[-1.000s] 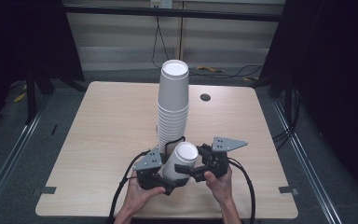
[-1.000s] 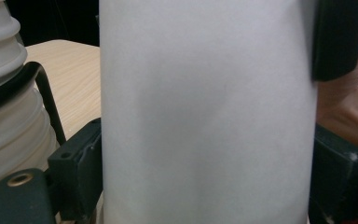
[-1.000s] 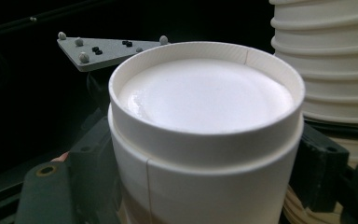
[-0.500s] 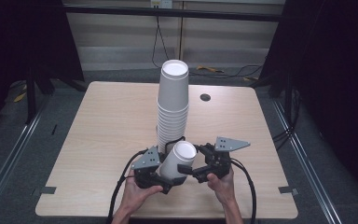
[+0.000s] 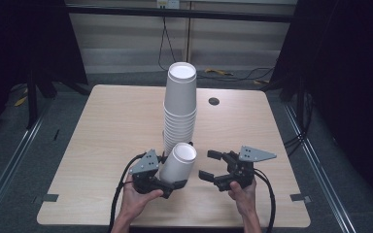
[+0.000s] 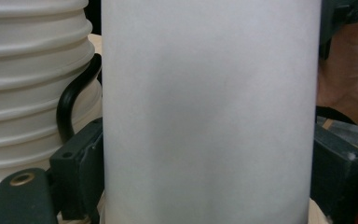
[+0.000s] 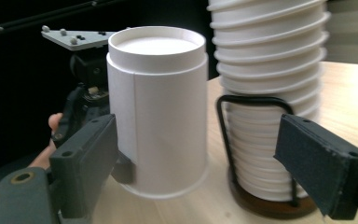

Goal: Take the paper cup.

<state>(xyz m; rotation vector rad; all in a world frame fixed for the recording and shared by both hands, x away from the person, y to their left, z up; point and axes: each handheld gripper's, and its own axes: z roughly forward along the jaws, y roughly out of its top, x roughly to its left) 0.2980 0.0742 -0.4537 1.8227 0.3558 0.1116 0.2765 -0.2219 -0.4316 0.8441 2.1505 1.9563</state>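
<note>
On the wooden table (image 5: 102,145), a tall stack of paper cups (image 5: 180,109) stands just behind the upside-down paper cup (image 5: 177,162) clamped by the left gripper (image 5: 167,182); the right gripper (image 5: 210,165) gapes empty beside it.

Nothing readable anywhere from where I'm standing, the paper cups (image 5: 177,164) are plain white, no print, no labels.

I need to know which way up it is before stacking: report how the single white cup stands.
Upside down. The single cup shows its recessed base on top, and its wide mouth faces down, clamped in the left hand-held gripper beside the cup stack.
</note>
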